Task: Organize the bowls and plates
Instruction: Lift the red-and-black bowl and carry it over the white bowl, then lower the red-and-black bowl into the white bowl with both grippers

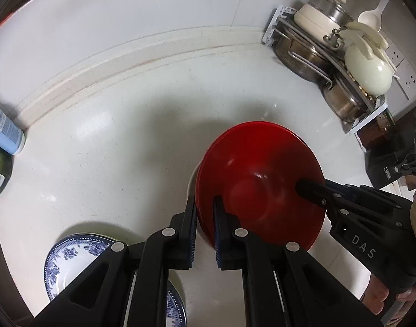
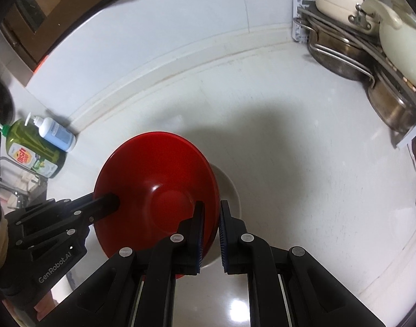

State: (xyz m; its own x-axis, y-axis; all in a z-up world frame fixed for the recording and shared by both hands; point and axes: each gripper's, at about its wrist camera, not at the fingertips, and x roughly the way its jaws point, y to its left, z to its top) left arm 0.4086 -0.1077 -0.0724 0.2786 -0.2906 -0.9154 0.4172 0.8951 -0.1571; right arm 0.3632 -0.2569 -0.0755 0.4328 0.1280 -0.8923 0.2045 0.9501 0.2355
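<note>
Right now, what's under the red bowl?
Under the red bowl, a white dish shows as a pale crescent past its rim. The bowl covers the rest, so its shape and any contents stay hidden.

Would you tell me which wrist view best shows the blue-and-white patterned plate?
The left wrist view: the patterned plate lies on the counter at lower left, partly behind the left gripper. The right wrist view does not show it at all.
</note>
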